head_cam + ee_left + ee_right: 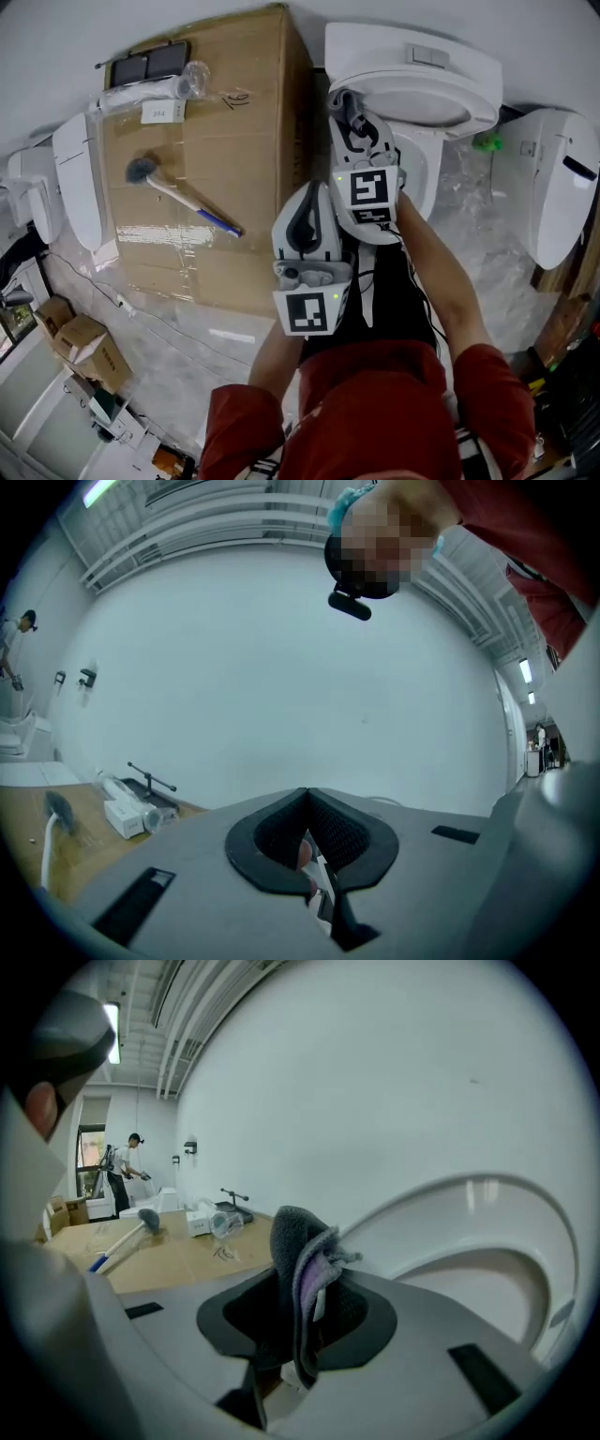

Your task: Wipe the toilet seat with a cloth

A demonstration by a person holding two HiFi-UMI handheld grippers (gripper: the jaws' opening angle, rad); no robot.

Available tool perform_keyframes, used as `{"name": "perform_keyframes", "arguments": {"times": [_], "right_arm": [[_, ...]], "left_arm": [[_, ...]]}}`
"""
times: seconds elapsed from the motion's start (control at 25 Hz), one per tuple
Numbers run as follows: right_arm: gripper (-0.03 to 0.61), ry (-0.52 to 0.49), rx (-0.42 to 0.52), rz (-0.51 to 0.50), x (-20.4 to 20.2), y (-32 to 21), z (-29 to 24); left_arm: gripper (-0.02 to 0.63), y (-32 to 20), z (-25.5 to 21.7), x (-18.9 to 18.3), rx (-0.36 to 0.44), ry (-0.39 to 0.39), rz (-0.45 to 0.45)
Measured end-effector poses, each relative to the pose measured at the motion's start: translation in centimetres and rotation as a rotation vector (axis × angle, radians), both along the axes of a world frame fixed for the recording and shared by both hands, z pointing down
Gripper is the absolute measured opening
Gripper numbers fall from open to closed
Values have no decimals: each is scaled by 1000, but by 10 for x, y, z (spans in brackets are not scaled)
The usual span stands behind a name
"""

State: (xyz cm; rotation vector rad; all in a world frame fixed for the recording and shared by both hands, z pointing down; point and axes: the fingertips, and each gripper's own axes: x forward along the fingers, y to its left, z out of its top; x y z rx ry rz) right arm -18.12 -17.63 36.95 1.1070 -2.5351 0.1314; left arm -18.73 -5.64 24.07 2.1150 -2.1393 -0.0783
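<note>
The white toilet (441, 89) stands at the top of the head view with its lid up; the bowl and raised lid (469, 1241) fill the right side of the right gripper view. My right gripper (352, 122) is held in front of the toilet, above its rim, shut on a grey cloth (298, 1260) that stands up in folds between the jaws. The cloth (345, 101) shows as a dark bunch at the gripper's tip. My left gripper (307, 192) is beside it, nearer the body, shut and holding nothing; the left gripper (314, 855) faces a bare wall.
A big cardboard box (216, 169) left of the toilet carries a long-handled brush (155, 178), a plastic-wrapped roll (150, 89) and a dark tray (150, 64). Other white toilets stand at far left (75, 178) and far right (562, 187). Plastic sheeting (478, 216) covers the floor.
</note>
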Motion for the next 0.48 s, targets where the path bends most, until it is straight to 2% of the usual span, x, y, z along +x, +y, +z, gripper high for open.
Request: {"name": "perform_keyframes", "arguments": {"times": [0.36, 0.48], "right_arm": [[94, -11, 54, 115, 51, -38, -61], [94, -25, 55, 162, 78, -41, -78]], "left_arm": [[12, 5, -65, 23, 40, -34, 33], [12, 7, -87, 32, 78, -78, 43]]}}
